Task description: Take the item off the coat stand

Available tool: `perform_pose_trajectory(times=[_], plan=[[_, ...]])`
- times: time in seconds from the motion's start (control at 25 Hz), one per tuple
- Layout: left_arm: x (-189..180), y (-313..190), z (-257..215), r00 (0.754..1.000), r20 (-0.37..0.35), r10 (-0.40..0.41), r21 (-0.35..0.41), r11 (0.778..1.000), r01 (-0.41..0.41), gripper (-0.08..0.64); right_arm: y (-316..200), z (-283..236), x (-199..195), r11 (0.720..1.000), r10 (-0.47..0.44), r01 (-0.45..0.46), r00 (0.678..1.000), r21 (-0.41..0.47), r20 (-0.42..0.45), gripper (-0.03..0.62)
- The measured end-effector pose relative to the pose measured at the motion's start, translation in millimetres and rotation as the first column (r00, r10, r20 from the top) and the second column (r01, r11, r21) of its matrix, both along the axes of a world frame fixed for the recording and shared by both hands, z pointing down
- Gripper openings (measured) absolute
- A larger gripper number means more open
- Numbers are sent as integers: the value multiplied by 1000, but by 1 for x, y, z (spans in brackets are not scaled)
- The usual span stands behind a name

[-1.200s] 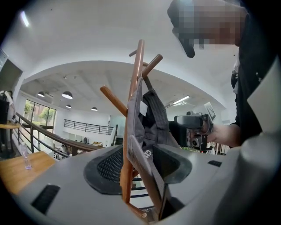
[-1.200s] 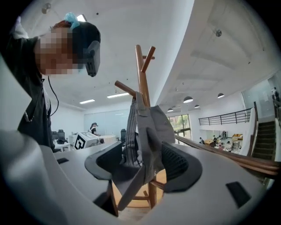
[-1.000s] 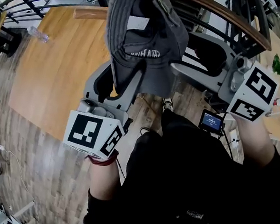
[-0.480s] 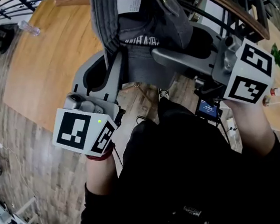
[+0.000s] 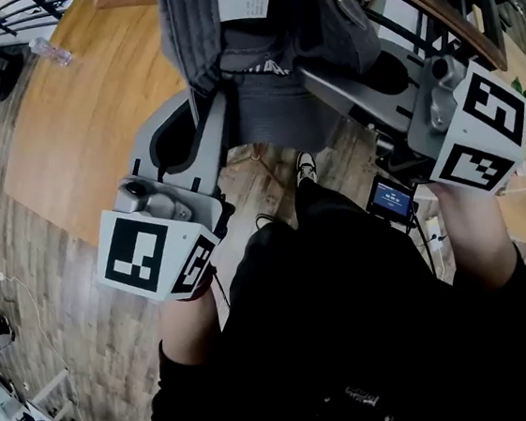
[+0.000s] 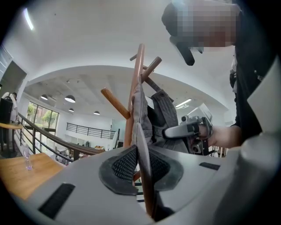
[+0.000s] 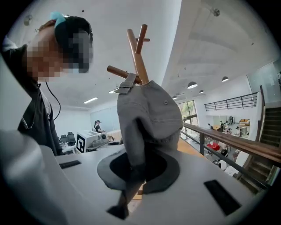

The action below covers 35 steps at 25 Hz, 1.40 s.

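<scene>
The grey cap hangs at the centre of the right gripper view, hooked on a peg of the wooden coat stand that rises above it. The left gripper has just been closed on the brim and the right gripper on the lower fabric. Both grip from below, equally near, so an upward lift off the peg is judged necessary.

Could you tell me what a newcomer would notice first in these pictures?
A grey cap hangs on a wooden coat stand, in the middle of both gripper views and at the top of the head view. The left gripper and right gripper, whose jaws have just been closing, pinch its cloth from either side.
</scene>
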<state>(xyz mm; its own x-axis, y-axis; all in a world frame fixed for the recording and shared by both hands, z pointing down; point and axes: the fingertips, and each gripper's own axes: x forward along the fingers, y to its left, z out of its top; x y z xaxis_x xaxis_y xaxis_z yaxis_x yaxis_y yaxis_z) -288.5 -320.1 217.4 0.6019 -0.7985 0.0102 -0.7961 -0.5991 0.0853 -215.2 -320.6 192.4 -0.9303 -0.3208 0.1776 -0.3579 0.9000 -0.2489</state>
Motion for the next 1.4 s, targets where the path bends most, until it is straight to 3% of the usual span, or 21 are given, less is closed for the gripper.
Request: perform_pose_trajectory(times=[1.4], plan=[[-8, -1, -30, 998, 12, -57, 152, 987, 55, 32, 2, -29, -10, 991, -13, 12, 1000, 133, 8, 31]])
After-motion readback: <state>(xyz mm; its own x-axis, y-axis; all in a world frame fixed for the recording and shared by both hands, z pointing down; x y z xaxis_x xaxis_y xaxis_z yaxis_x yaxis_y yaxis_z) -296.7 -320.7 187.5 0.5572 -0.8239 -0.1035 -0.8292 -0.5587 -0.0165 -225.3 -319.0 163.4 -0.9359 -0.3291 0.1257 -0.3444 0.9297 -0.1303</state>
